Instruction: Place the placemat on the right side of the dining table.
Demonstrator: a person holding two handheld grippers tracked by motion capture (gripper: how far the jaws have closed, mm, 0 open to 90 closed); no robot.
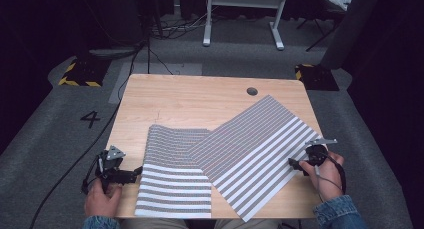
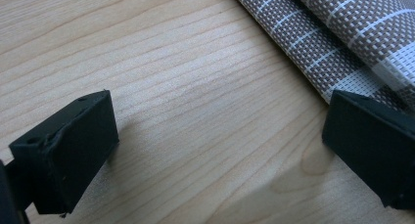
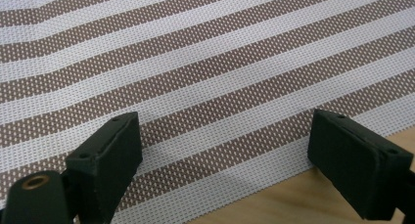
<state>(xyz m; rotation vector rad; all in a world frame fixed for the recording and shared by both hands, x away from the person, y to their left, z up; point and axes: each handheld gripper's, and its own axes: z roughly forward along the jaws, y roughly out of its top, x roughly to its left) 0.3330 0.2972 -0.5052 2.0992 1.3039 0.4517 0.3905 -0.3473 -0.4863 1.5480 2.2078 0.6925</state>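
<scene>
Two wide-open grippers, left gripper and right gripper, flanking the striped mat, edges unpinched.

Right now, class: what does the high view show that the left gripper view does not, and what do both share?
High view: both hands, the right gripper at the right mat, a round hole in the tabletop, the grey floor. Left gripper view: the left gripper close up, fingers apart over bare wood. Both: the wooden table and the left mat.
</scene>
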